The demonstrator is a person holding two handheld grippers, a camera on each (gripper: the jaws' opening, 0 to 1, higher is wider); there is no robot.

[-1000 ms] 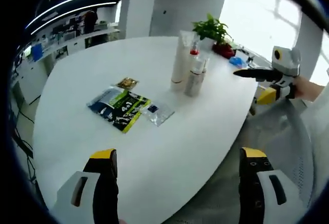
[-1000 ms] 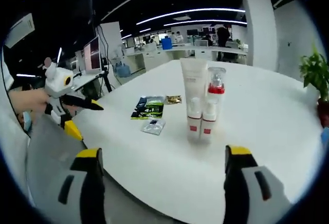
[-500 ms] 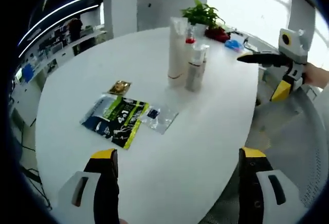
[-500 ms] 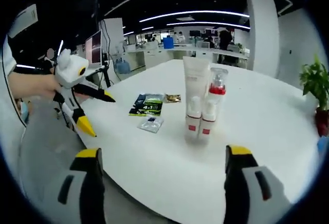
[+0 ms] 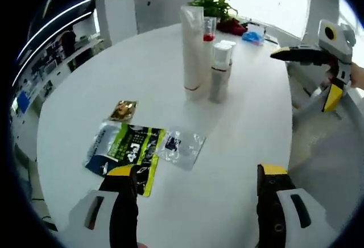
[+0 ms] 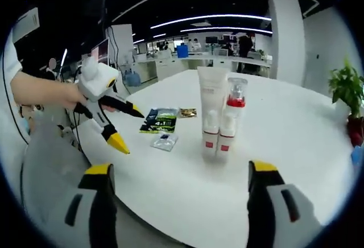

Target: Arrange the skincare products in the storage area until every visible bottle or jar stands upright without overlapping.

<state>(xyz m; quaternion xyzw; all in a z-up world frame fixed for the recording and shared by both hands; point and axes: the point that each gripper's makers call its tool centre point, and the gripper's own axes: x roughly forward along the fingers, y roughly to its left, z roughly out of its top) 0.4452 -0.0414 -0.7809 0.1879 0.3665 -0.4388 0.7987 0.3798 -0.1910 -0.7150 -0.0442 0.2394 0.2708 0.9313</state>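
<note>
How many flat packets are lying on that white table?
3, close together, apart from the upright bottles: a small gold sachet, a large green and black packet beside it, and a clear sachet touching that packet's edge. I cannot tell if any lie beneath.

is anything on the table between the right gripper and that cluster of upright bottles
Nothing visible. In the right gripper view, bare white table lies between the open right gripper and the bottles. The sachets and left gripper sit off to the side.

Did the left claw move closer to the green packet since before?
Yes. In the right gripper view, the left claw has moved in over the table edge toward the green packet, which stays put beside the bottles.
</note>
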